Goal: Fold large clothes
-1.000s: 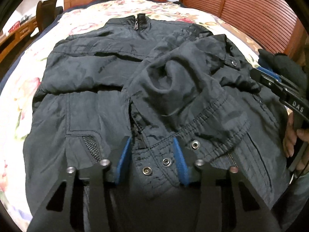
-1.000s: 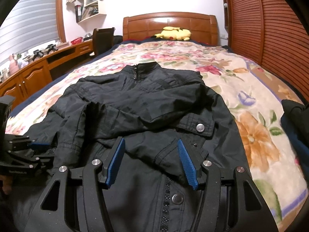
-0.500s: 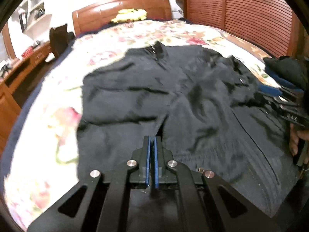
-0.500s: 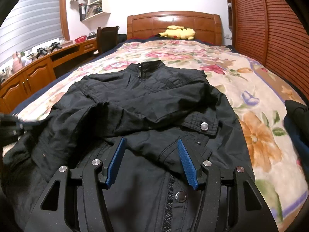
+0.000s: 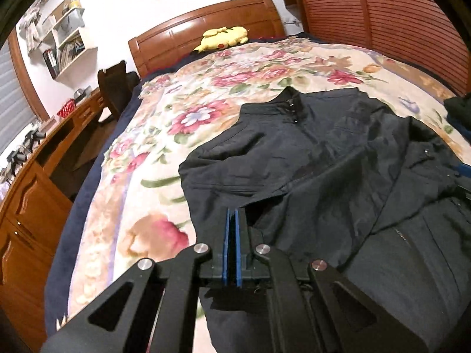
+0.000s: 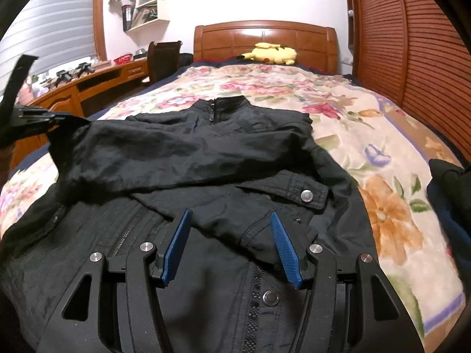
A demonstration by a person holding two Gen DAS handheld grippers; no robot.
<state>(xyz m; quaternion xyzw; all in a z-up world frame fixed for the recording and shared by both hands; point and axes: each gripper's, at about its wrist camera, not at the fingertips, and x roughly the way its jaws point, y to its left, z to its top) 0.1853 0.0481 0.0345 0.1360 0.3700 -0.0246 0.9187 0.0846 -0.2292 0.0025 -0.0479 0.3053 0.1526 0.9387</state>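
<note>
- A black jacket (image 6: 206, 153) is spread on the flowered bedspread (image 6: 382, 135) of the bed, collar toward the wooden headboard (image 6: 265, 38).
- The left hand-held gripper (image 5: 232, 214) is closed, its blue pads pressed together; the jacket's sleeve (image 6: 76, 135) is seen pinched and lifted at its tip.
- The right hand-held gripper (image 6: 231, 229) is held half open over the jacket's front, nothing gripped.
- A yellow plush toy (image 6: 272, 53) lies by the headboard; dark clothes (image 6: 450, 182) are piled at the right edge.

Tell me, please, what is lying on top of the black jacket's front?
A sleeve lies folded across the black jacket, its cuff showing a snap. The chest beneath is hidden.
</note>
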